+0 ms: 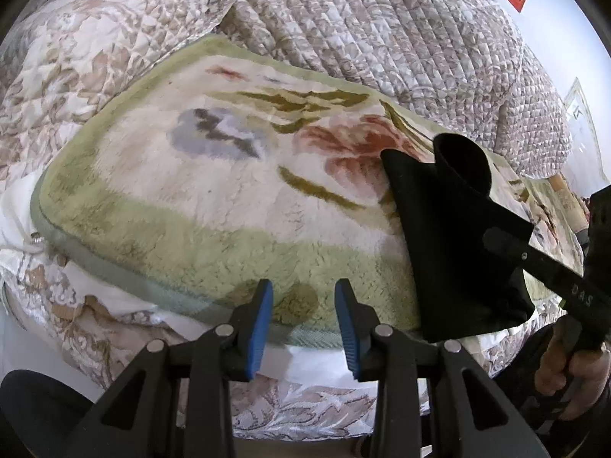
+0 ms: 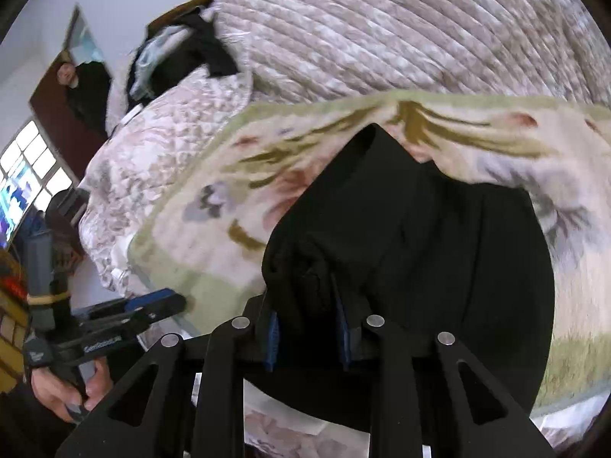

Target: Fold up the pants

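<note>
Mainly pants: black pants (image 2: 412, 252), bunched and folded over, hang from the right gripper above a fleece blanket; a rounded fold sticks up at the far end.
Pants seen from the left: the black pants (image 1: 454, 236) sit to the right of the left gripper, apart from it, with one corner draping down past the blanket's near edge.
Right gripper: the right gripper (image 2: 307, 328) has its blue-padded fingers closed on a gathered edge of the pants, cloth pinched between them and spilling over both sides.
Left gripper: the left gripper (image 1: 303, 328) holds nothing; its fingers stand moderately apart, with only blanket showing in the gap.
Blanket: a cream fleece blanket (image 1: 198, 175) with a green border and flower print lies under both tools.
Bedding: a quilted floral bedspread (image 1: 382, 26) surrounds the blanket and mounds up behind it.
Hand: a hand (image 2: 72, 389) grips the left tool's handle at the lower left of the right view.
</note>
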The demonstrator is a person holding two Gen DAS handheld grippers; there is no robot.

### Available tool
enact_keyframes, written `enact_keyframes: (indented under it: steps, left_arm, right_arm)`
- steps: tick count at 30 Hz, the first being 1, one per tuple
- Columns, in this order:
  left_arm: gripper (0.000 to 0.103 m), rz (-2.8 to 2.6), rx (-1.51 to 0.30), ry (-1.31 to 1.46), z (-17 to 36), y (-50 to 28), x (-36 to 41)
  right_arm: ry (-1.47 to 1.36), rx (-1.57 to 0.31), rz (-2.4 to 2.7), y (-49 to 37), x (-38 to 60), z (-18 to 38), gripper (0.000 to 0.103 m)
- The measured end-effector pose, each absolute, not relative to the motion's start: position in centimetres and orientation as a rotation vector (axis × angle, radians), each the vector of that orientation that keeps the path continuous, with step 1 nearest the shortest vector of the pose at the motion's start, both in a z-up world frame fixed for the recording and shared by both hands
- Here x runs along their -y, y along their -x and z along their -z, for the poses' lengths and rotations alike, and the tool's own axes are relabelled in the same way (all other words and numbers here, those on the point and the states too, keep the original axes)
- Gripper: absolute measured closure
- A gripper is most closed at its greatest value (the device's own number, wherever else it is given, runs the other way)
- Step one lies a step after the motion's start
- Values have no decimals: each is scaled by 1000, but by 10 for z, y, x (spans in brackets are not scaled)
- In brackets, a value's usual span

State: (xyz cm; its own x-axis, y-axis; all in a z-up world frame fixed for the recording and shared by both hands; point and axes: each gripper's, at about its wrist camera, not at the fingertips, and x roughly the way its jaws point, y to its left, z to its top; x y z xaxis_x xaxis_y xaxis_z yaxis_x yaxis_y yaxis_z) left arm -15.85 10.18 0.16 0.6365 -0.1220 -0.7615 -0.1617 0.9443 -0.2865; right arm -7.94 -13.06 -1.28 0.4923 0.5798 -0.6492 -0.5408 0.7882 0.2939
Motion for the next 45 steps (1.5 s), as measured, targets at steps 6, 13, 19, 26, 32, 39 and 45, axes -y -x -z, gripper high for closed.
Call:
enact_keyframes:
  steps: [6, 13, 19, 26, 32, 39, 45]
  left_arm:
    - [67, -3, -885, 337, -4, 152, -95]
    - [67, -18, -875, 323, -12, 151, -94]
    - [67, 21, -851, 288, -27, 135, -79]
    - [67, 102, -862, 236, -31, 109, -41]
    - [67, 164, -890, 187, -20, 94, -5]
    - [68, 129, -912, 146, -7, 101, 6]
    - [69, 99, -903, 118, -7, 105, 11]
  right_arm:
    - [53, -838, -706, 86, 118, 31, 64]
    - [-91, -761, -885, 108, 141, 9, 50]
    - [-70, -922, -709, 72, 156, 49, 78]
    - [-100, -819, -722, 56, 177, 13, 78]
    - [-104, -748, -559, 4, 211, -5, 77]
    - [-102, -868, -486, -13, 217, 31, 77]
    - [-154, -813, -499, -8, 227, 22, 76]
